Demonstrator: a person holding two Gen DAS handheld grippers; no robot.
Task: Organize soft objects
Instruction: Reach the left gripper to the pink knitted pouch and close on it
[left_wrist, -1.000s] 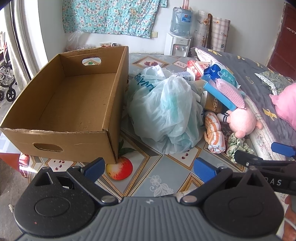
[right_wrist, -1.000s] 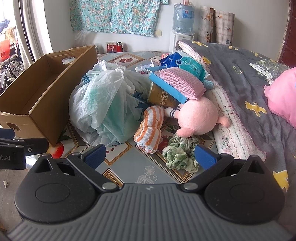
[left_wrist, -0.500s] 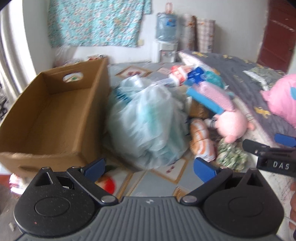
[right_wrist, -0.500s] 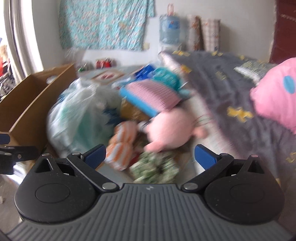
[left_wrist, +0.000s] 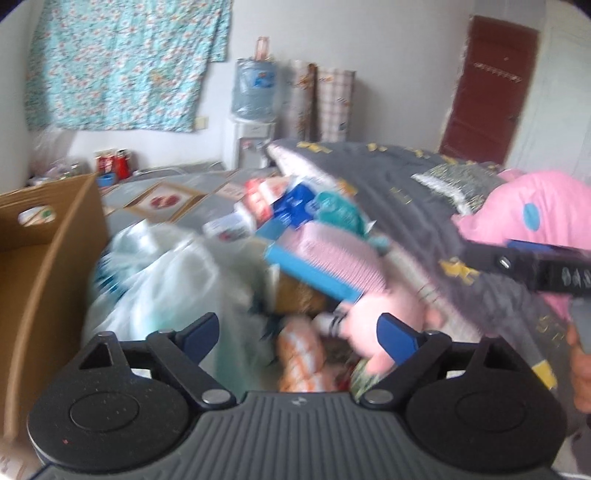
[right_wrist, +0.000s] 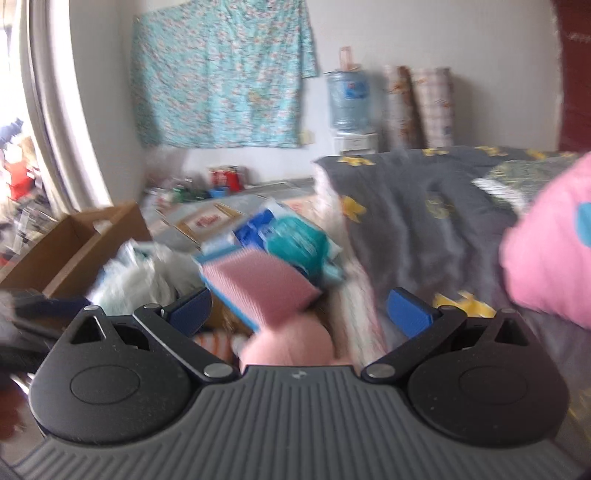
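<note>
We hold our left tongs (left_wrist: 297, 334) released, jaws just narrowing over the pink plush toy (left_wrist: 373, 314), right tongs (right_wrist: 298, 309) released, cardboard box (left_wrist: 44, 266) beside the plastic bag (left_wrist: 159, 280).

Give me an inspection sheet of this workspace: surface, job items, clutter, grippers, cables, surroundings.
Surface: patterned mat, crowded at the bed's edge.
Job's things: cardboard box shows nothing inside; plastic bag, orange striped cloth, pink plush and pink knit pad are piled beside it.
Clutter: blue packets behind the pile.
Grippers: left gripper open, jaws just been closing, gripping nothing; right gripper open, empty.
Cables: nothing seen.
Surroundings: grey quilt, large pink cushion, water dispenser, floral cloth, red door.
</note>
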